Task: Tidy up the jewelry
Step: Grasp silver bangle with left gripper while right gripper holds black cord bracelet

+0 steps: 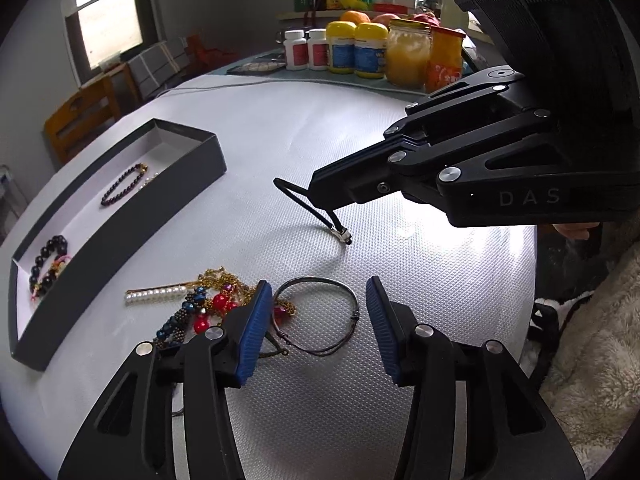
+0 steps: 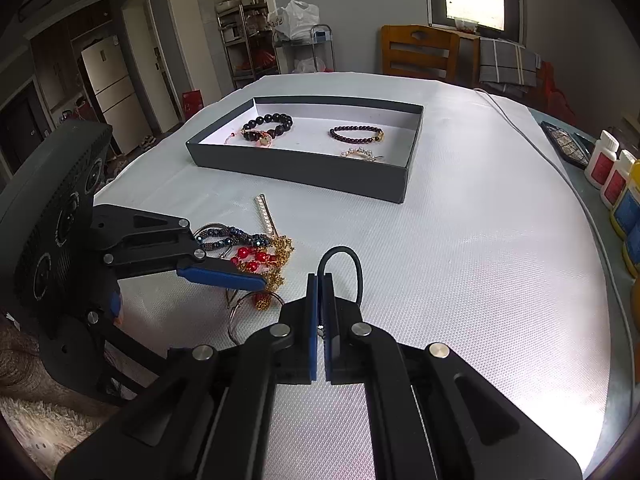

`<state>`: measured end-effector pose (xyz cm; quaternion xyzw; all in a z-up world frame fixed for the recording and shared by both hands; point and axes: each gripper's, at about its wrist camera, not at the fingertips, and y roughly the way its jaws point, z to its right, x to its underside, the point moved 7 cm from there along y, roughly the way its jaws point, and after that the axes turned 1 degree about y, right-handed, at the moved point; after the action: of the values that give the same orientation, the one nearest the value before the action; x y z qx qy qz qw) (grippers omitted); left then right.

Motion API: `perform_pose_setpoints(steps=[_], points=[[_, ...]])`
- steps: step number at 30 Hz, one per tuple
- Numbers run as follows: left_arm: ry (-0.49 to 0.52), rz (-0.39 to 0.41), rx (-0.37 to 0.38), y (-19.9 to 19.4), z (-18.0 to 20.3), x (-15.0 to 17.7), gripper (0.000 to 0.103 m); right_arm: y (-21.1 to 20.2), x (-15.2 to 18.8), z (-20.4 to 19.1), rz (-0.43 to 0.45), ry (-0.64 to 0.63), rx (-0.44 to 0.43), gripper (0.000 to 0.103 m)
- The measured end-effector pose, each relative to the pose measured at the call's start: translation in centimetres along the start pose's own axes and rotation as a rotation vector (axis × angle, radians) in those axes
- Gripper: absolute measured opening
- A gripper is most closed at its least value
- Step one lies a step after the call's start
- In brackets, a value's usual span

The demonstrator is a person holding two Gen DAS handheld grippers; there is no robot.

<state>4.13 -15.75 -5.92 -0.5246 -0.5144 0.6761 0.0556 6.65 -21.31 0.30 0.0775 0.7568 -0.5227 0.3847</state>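
Note:
My right gripper point(image 2: 320, 280) is shut on a black cord bracelet point(image 2: 344, 258), whose loop sticks out past the fingertips. In the left wrist view the right gripper point(image 1: 320, 200) holds the cord bracelet point(image 1: 294, 196) just above the table, its metal clasp point(image 1: 340, 235) hanging down. My left gripper point(image 1: 320, 308) is open, low over a thin wire bangle point(image 1: 320, 318) beside a tangled pile of jewellery point(image 1: 212, 304): red beads, blue beads, gold chain, a pearl hair clip point(image 1: 156, 295). A grey box point(image 2: 296, 168) holds a black bead bracelet point(image 2: 268, 122), a dark purple one point(image 2: 356, 134) and a pearl piece point(image 2: 358, 154).
The white textured mat point(image 2: 480, 260) covers the round table. Jars and pill bottles point(image 1: 360, 52) stand along the far edge behind the mat. A grey cable point(image 2: 540, 148) runs along the mat's right side. A wooden chair point(image 2: 420, 54) stands behind the table.

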Motion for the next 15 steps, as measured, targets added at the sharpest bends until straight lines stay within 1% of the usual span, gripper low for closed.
perform_pose_setpoints(steps=[1,2,4,7,10,13,15], points=[[0.005,0.003,0.002,-0.1,0.1,0.0,0.056,0.0,0.1,0.0,0.001,0.0,-0.002,0.002],[0.007,0.003,0.0,-0.1,0.1,0.0,0.063,0.0,0.1,0.0,0.002,0.001,-0.003,0.002],[0.014,0.002,-0.013,0.1,-0.1,0.0,0.064,0.0,0.1,0.1,0.001,0.003,-0.004,0.002],[0.022,-0.012,0.0,0.5,0.0,0.0,0.064,0.1,0.1,0.1,0.001,0.005,-0.005,0.002],[0.045,-0.026,0.011,1.0,0.1,0.0,0.061,0.0,0.3,0.2,0.001,0.007,-0.005,0.002],[0.062,-0.027,0.061,1.2,0.4,0.0,0.05,-0.1,0.3,0.3,-0.001,0.01,-0.003,0.002],[0.089,-0.029,0.072,1.2,0.5,0.0,0.05,-0.1,0.3,0.3,0.0,0.009,-0.001,0.002]])
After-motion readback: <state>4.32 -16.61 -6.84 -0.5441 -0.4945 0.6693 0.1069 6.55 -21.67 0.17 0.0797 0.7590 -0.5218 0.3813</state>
